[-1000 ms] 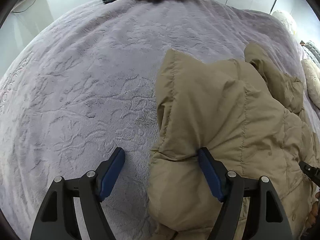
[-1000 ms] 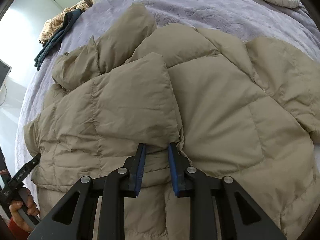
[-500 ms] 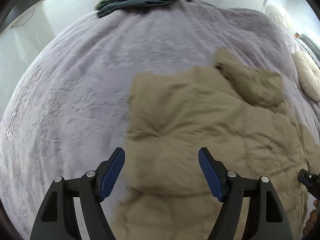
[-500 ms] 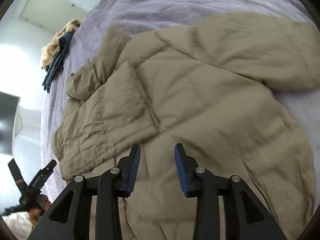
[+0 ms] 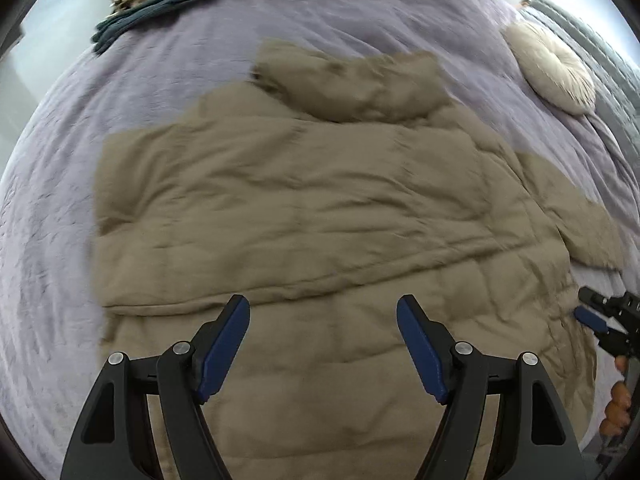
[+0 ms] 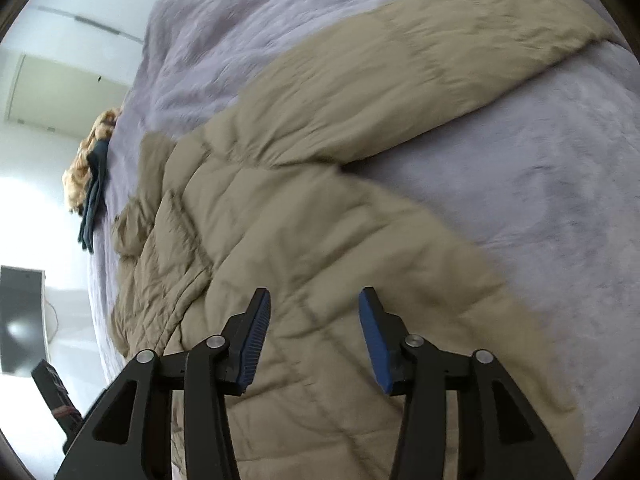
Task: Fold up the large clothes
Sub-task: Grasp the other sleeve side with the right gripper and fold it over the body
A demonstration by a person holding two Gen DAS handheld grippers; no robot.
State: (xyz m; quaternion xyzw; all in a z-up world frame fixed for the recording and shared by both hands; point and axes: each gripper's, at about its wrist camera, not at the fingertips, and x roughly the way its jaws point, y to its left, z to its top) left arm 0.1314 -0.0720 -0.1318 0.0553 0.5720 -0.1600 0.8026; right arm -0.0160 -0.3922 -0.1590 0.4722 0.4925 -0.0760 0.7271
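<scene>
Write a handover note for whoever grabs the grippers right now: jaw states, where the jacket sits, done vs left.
Left gripper: open, nothing between the pads, above the tan puffer jacket.
Right gripper: jaws have just been opening, pads clear of the fabric, nothing held.
Jacket: lies on the lilac bedspread. One sleeve lies stretched out across the bedspread; hood at the far end.
Other items: a pile of clothes at the bed's far corner, a round cushion to the right.
Done: one side panel looks folded over the body.
Left: probably fold in the outstretched sleeve, then fold the body.
</scene>
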